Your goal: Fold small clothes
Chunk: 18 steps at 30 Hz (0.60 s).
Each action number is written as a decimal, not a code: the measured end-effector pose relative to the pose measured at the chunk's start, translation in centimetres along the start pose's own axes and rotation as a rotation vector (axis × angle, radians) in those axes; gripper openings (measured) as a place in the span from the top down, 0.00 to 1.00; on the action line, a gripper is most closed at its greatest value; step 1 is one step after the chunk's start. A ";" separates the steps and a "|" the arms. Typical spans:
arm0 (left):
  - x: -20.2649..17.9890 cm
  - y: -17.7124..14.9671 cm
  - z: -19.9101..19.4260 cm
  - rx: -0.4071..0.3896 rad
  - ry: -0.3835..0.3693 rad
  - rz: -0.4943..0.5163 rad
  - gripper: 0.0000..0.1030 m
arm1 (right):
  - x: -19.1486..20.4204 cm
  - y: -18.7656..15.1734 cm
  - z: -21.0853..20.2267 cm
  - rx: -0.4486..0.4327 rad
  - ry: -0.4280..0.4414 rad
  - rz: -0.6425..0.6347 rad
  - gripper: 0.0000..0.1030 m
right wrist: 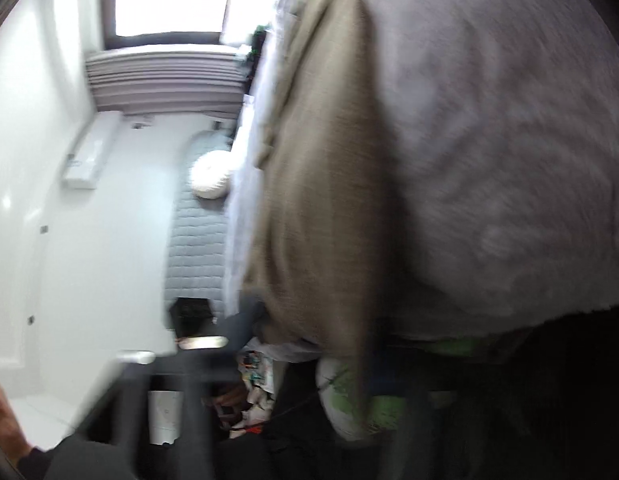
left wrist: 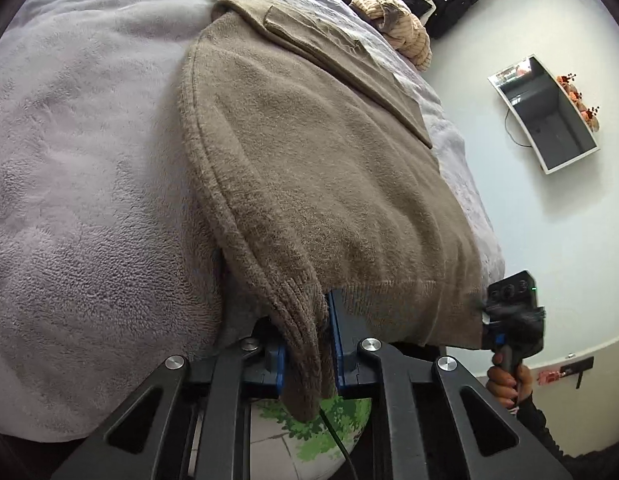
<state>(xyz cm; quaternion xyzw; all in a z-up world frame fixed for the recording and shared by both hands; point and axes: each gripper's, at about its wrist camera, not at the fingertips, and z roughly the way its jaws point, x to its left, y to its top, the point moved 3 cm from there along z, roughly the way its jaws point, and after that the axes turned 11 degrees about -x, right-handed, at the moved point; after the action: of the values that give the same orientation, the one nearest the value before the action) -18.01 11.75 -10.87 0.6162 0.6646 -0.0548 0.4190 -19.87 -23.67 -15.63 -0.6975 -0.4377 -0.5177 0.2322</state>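
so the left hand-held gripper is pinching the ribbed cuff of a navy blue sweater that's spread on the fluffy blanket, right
Not quite: the sweater is tan-brown, not navy blue. The left wrist view shows it plainly. The rest holds: the left hand-held gripper is pinching its ribbed cuff, and the sweater is spread on the fluffy blanket.

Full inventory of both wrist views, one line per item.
sweater: 1, taupe knit, spread on the bed, ribbed cuff between the left gripper's fingers
blanket: 1, pale lilac fleece, covering the bed
clothes pile: 1, tan striped and brown, far end of the bed
dark garment: 1, black, beyond the pile
monitor: 1, white frame, against the wall
window: 1, bright, far wall
left gripper: 1, black with blue pads, shut on the cuff
right gripper: 1, black, at the sweater's hem corner; grip unclear
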 end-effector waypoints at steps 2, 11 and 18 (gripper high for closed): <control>-0.2 0.2 -0.4 -0.008 -0.033 -0.008 0.86 | 0.7 0.0 -0.1 -0.006 0.015 -0.030 0.93; -2.1 7.0 -4.6 -0.194 -0.220 -0.071 0.88 | 9.2 4.7 -1.6 -0.096 0.281 -0.147 0.93; -3.9 16.1 -4.8 -0.316 -0.241 -0.027 0.88 | 14.6 11.4 0.3 -0.152 0.352 -0.199 0.93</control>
<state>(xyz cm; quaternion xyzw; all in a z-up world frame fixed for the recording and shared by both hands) -6.87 15.38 1.78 0.5228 0.6182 -0.0287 0.5862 -8.80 -23.78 -0.72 -0.5653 -0.4168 -0.6833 0.1993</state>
